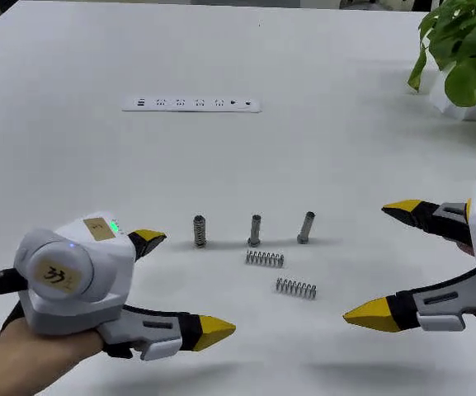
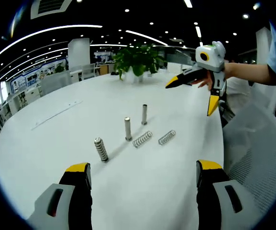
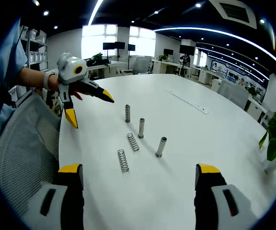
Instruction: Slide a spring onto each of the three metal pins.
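Yellow-tipped jaws stand spread and empty on both the left gripper (image 1: 192, 282) and the right gripper (image 1: 370, 261). Between them on the white table (image 1: 73, 165) lies the nearer spring (image 1: 295, 288), its long axis running from one gripper toward the other, somewhat closer to the right one. Just beyond lies the second spring (image 1: 265, 259), also crosswise. Behind stand the pins: the left pin (image 1: 200, 231) already wears a spring, while the middle pin (image 1: 255, 230) and right pin (image 1: 305, 228) are bare.

A long white plastic power strip (image 1: 191, 104) lies flat on the broad white tabletop (image 1: 64, 157), at about 11 o'clock in the head view. A leafy green plant (image 1: 460, 41) in a white pot (image 1: 442, 92) stands at 2 o'clock. A grey mesh chair back (image 3: 18, 139) sits at 9 o'clock in the right gripper view.
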Tool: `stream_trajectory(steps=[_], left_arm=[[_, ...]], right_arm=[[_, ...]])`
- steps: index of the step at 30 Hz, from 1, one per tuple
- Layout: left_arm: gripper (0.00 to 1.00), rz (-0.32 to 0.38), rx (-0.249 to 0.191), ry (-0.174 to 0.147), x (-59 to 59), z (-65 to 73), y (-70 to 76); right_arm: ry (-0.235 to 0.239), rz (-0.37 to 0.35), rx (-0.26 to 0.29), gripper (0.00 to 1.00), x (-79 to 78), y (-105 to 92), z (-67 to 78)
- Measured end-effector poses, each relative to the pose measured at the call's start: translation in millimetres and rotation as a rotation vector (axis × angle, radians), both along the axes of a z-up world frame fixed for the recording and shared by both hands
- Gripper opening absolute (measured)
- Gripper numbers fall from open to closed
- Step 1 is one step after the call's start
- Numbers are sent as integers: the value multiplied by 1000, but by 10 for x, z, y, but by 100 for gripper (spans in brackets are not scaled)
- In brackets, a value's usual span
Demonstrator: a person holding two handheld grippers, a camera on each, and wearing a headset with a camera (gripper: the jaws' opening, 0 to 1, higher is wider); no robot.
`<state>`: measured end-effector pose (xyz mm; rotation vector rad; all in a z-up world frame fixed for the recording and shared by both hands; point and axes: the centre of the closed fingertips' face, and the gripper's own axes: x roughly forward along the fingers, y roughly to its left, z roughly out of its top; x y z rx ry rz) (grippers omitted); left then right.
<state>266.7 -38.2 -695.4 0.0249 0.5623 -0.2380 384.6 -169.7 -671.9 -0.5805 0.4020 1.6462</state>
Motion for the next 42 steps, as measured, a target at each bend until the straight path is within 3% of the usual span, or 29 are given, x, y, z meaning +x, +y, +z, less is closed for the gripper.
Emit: stream_trajectory(steps=[4, 6, 8, 13, 15, 19, 26, 32, 35, 37, 42], left_arm=[[89, -22, 12, 0, 86, 4, -6], [83, -57, 20, 2, 131, 11, -42], [73, -100, 18, 30, 151, -14, -89], [65, -149, 53, 44, 321, -48, -126], [63, -176, 79, 59, 395, -72, -151], [60, -253, 159, 129, 493, -194, -185], [45, -266, 173, 173, 695, -291, -195], [27, -266, 170, 217, 786, -350, -220], [25, -263, 164, 217, 832, -361, -247], [26, -260, 187, 222, 856, -376, -250], [23, -281, 186, 251, 868, -434, -288]], right_arm=[[19, -19, 13, 98, -29, -42, -8], [24, -26, 15, 98, -27, -63, -13], [37, -33, 17, 98, -26, -83, -14], [55, -43, 21, 97, -48, -138, -24], [64, -50, 24, 97, -68, -157, -24], [80, -64, 22, 96, -109, -203, -46], [97, -86, 19, 95, -80, -279, -84], [118, -103, 20, 93, -58, -338, -125], [131, -110, 21, 92, -61, -364, -159], [136, -114, 20, 92, -69, -375, -178], [148, -119, 16, 91, -83, -406, -221]])
